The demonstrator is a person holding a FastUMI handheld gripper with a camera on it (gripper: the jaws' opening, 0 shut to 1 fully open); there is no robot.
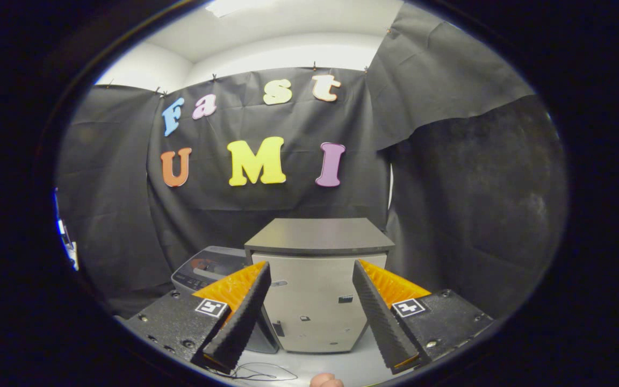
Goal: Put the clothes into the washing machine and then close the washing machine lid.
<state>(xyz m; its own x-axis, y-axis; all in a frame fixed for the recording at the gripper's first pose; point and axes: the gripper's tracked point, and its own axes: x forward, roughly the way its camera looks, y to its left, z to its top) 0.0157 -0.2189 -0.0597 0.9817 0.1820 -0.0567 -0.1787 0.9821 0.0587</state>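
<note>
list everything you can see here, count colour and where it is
box-shaped unit: 1, pale grey body with a dark grey flat top, standing beyond the fingers and framed between them
control panel: 1, grey with dark buttons, just left of the box-shaped unit, partly hidden behind the left finger
thin cable: 1, dark, lying looped on the white surface near the fingers
white surface: 1, white, under the unit and the cable
black cloth wall: several hung sheets, black, behind and to both sides of the unit
fingertip: 1, a person's, near the gripper base between the fingers
gripper: 1, fingers spread wide apart, holding nothing
</note>
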